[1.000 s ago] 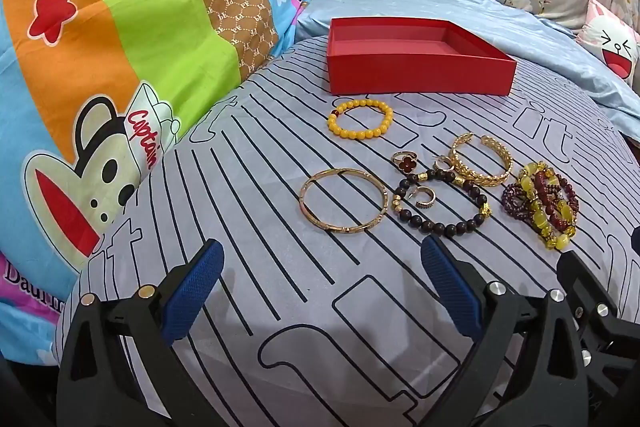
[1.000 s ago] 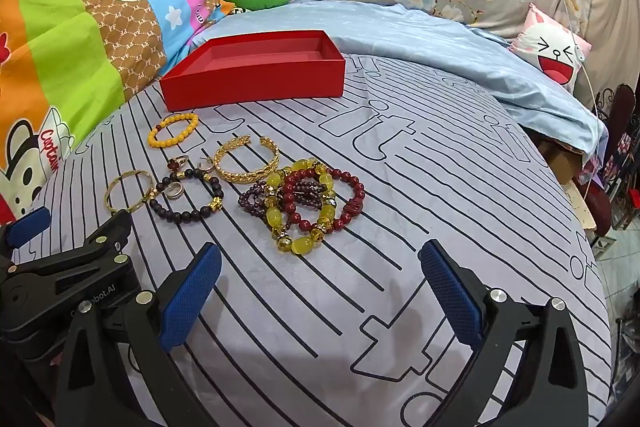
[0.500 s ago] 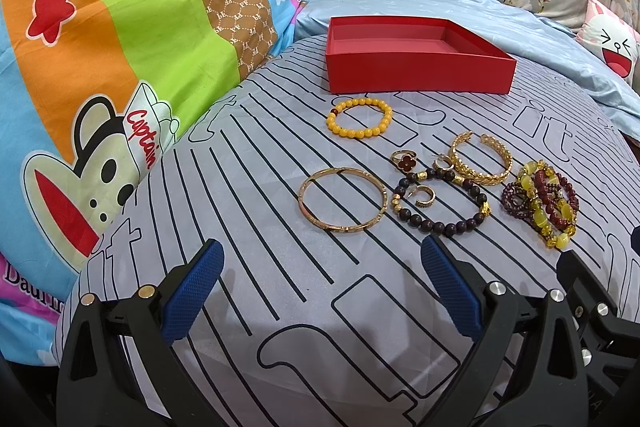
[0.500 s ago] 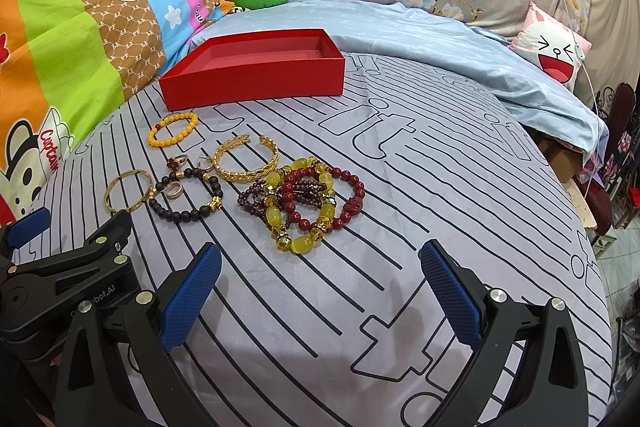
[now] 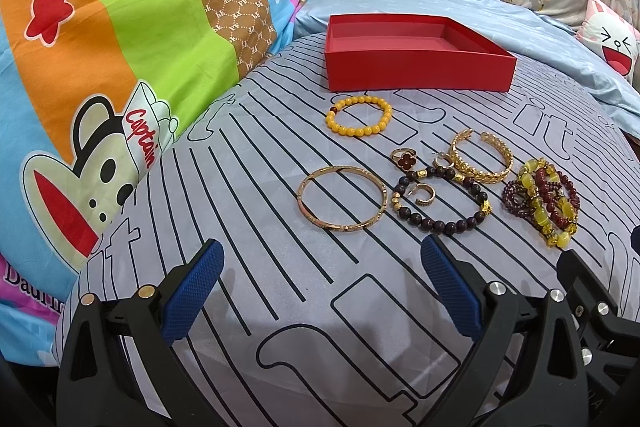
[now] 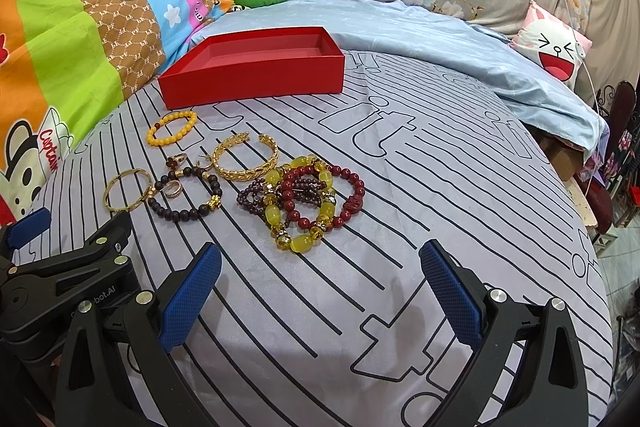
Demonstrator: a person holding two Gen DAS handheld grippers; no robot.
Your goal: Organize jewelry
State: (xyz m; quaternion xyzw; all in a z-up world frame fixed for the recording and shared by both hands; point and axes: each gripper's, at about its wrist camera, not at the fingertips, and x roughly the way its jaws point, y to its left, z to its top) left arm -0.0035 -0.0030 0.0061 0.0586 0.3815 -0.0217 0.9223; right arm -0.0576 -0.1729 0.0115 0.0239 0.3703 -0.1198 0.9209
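Nothing is shifting since a second ago: both the left gripper [image 5: 320,291] and right gripper [image 6: 320,291] are hovering with jaws wide apart, empty. One red box [image 5: 416,75] is sitting at the bed's [image 6: 440,227] far edge; seven bracelets [image 6: 308,199] and three rings [image 5: 406,159] are lying before it, amid cartoon bedding.

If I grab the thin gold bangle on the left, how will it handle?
The thin gold bangle looks like a rigid metal hoop, so it probably keeps its shape. It lies flat on the soft striped bedcover, so a finger may need to press under its edge. Its polished surface may slip. The left gripper is open.
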